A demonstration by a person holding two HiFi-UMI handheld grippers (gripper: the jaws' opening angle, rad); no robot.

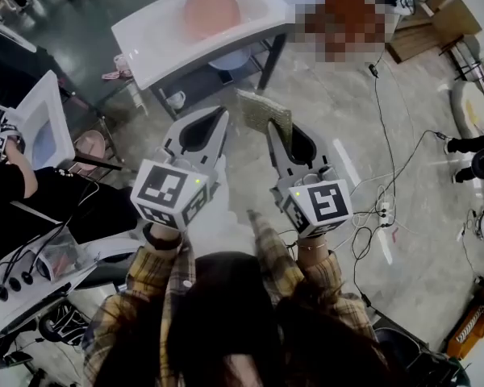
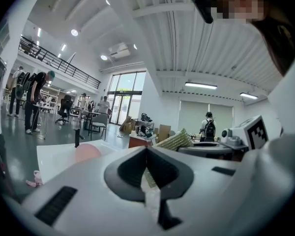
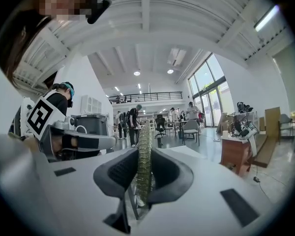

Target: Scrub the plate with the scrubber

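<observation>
A pink round plate (image 1: 212, 12) lies on a white sink-like table (image 1: 157, 43) at the far side of the head view, well ahead of both grippers. My right gripper (image 1: 276, 129) is shut on a thin green-yellow scrubber (image 1: 264, 111), which stands edge-up between its jaws (image 3: 144, 156). Level with it on the left, my left gripper (image 1: 221, 118) is shut with nothing in it. From the left gripper view, the plate (image 2: 87, 152) shows low at left and the scrubber (image 2: 174, 140) just right of the closed jaws. Both grippers are held in the air, apart from the plate.
Cables and a power strip (image 1: 383, 213) trail over the floor at right. A person in black (image 1: 20, 196) sits at the left by another white table (image 1: 47, 119). Wooden boards (image 1: 431, 27) lie at the far right. Several people stand in the hall behind.
</observation>
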